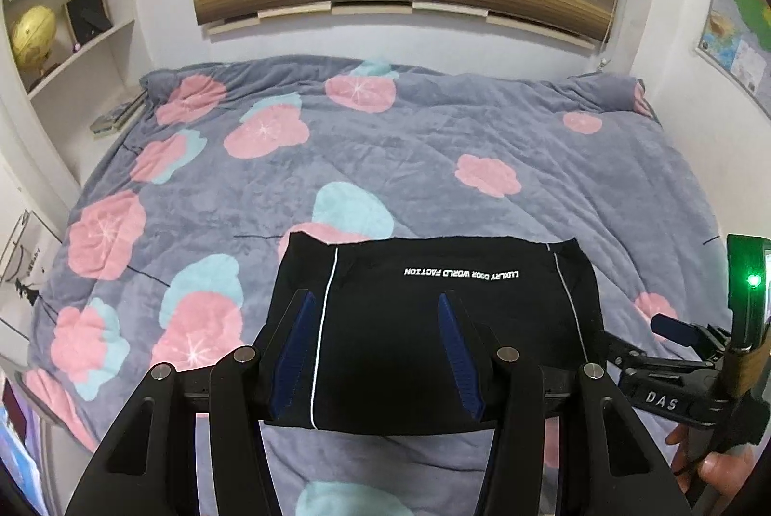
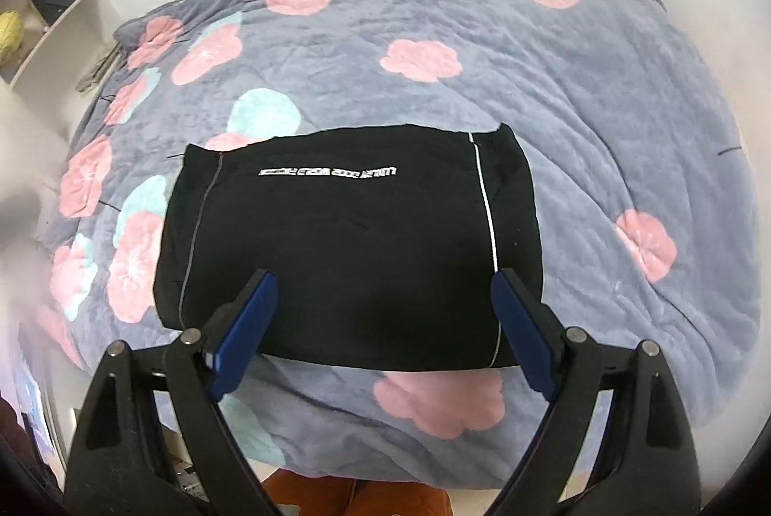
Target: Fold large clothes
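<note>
Black folded garment (image 2: pixel 347 246) lies rectangular on plush floral blanket (image 2: pixel 602 92).

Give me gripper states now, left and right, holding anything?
Left gripper: open, empty, above the folded black garment.
Right gripper: open wide, empty, fingers clear of the garment.

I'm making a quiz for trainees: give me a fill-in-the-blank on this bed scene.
1. The folded garment is ____ in colour.
2. It lies on a bedspread printed with pink ____.
3. The right gripper holds ____.
4. The jaws of the left gripper are ____.

Missing words: black; flowers; nothing; open
</note>
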The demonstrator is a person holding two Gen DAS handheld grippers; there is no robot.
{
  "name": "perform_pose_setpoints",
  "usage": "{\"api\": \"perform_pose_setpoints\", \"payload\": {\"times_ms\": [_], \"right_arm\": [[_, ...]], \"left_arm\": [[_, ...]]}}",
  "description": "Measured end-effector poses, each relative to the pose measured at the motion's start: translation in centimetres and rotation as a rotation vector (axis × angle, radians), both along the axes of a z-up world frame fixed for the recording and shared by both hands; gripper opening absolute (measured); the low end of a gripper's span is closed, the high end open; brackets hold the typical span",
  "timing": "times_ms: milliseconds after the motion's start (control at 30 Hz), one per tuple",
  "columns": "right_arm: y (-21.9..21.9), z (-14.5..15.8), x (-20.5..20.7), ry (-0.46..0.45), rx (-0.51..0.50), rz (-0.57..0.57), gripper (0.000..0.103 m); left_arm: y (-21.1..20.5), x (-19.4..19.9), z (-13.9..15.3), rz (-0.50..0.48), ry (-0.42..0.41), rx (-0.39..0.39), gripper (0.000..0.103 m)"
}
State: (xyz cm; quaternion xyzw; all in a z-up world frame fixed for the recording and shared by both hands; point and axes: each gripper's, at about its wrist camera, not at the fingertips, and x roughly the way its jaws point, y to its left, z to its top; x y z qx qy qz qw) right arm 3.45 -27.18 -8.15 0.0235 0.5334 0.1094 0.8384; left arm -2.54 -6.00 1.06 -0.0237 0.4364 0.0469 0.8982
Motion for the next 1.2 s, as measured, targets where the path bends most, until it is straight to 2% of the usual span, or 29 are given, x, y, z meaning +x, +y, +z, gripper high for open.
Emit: {"api": "perform_pose_setpoints", "payload": {"times_ms": [167,267,600,1200], "right_arm": [[0.1,0.1,-0.5,-0.004,-0.011,0.003,0.088],[0.1,-0.1,-0.8,0.004,-0.01,-0.001,0.088],[0.3,-0.1,-1.7,-0.015,-0.056,0.006,0.088],[1.0,-0.1,-1.3,-0.012,-0.059,0.018,0.088]], "left_arm": [[-0.4,-0.5,0.5,-0.009,-0.005,-0.009,0.055],[-0.8,-0.9,0.6,-0.003,-0.008,0.015,0.055],[-1.6,-1.1,-0.3,-0.001,0.02,0.026,0.055],[-1.8,-0.4,-0.7,0.046,0.04,0.067,0.055]]}}
